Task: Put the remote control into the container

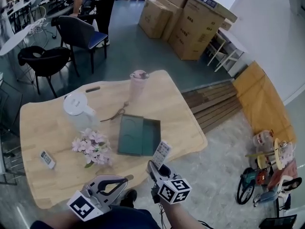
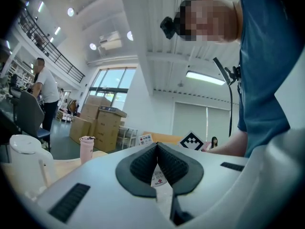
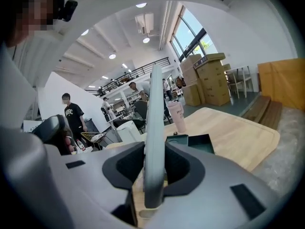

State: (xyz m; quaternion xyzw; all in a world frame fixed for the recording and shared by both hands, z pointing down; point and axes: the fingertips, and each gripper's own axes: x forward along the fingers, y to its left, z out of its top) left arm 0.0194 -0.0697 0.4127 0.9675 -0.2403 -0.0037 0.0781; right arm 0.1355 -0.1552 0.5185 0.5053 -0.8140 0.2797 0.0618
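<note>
In the head view the right claw point(image 1: 156, 169) grips the remote point(image 1: 162, 152) by its near end, held above the tabletop point(image 1: 43, 123) edge. The remote's long axis runs straight on from the claw, away from the person. The container point(image 1: 131, 135) lies just past the remote's far tip and slightly to the left, open and empty. The left claw point(image 1: 125, 178) hangs further back.

In the left gripper view the left claw point(image 2: 157, 149) has its pads together at the tips, gripping nothing.

In the right gripper view the right claw point(image 3: 153, 175) is clamped on the remote point(image 3: 155, 128), seen edge-on and rising between the pads. The container point(image 3: 200, 142) sits ahead, a little right of the remote's line. Judging from this, a short forward reach and a downward tilt would suit.
</note>
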